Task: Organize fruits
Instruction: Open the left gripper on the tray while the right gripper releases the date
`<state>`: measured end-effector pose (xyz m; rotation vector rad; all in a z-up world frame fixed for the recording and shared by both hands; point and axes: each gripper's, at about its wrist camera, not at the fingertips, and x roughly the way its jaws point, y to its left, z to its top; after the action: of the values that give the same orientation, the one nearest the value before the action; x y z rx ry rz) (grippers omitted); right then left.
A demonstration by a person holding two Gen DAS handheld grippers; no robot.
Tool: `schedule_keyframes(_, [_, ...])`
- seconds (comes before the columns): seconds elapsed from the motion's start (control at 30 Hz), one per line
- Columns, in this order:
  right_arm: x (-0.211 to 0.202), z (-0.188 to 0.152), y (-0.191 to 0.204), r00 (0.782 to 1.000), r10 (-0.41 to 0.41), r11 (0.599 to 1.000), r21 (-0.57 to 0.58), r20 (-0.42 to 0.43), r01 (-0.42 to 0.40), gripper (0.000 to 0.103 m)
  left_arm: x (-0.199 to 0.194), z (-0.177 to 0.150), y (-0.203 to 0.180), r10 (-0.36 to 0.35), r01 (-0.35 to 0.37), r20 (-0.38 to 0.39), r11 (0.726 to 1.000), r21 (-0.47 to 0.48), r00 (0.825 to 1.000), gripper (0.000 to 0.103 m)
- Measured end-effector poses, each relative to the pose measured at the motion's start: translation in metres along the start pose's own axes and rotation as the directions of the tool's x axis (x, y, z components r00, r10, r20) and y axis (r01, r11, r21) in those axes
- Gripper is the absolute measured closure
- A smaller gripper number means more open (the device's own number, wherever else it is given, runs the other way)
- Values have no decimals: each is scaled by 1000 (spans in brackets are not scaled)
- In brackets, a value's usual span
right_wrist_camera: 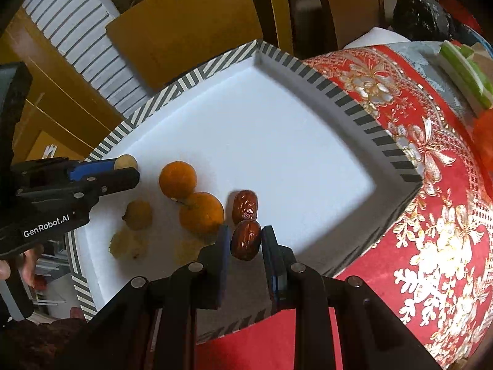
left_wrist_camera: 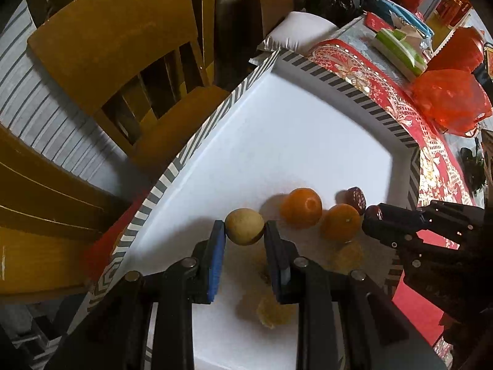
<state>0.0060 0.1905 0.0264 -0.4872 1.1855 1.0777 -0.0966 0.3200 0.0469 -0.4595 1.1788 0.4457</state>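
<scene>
My left gripper [left_wrist_camera: 244,227] is shut on a small tan round fruit [left_wrist_camera: 244,226], held over a white tray with a striped rim [left_wrist_camera: 197,141]. From the right wrist view that gripper [right_wrist_camera: 128,166] and its tan fruit [right_wrist_camera: 125,162] sit at the tray's left side. My right gripper [right_wrist_camera: 246,239] is shut on a brown date [right_wrist_camera: 245,240], just above the tray [right_wrist_camera: 354,104]. A second date [right_wrist_camera: 244,206] lies on the tray beside it. Two oranges [right_wrist_camera: 177,179] [right_wrist_camera: 201,212] rest near the middle. In the left wrist view the oranges [left_wrist_camera: 301,207] [left_wrist_camera: 340,222] and the date [left_wrist_camera: 356,199] lie ahead, with the right gripper [left_wrist_camera: 371,214] at the right.
Small yellowish fruits [right_wrist_camera: 138,215] [right_wrist_camera: 126,243] lie on the tray's near left part. A red patterned tablecloth [right_wrist_camera: 431,215] covers the table. Wooden chairs [left_wrist_camera: 129,46] stand beyond the tray. Orange plastic bags [left_wrist_camera: 450,98] and boxes crowd the far table. A hand [right_wrist_camera: 18,265] holds the left gripper.
</scene>
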Motion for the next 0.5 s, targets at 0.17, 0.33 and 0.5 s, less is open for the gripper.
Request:
schedule_keyframes(0.17, [4,-1,-3,1000,10,1000,15,-5,-10,80,3,0,-2,-1,1,-10,1000,6,1000,78])
schedule_keyframes(0.33, [-4,-2,-6,999,25,999,27,22,-26,79,4,1,-4,4,-4,-14,1000,6,1000,70])
schedule_keyframes(0.5, [-12,-4,-9,999,31,999,34,39,-33,72,2,2,-7,13,-13,8,1000,2,1000,48])
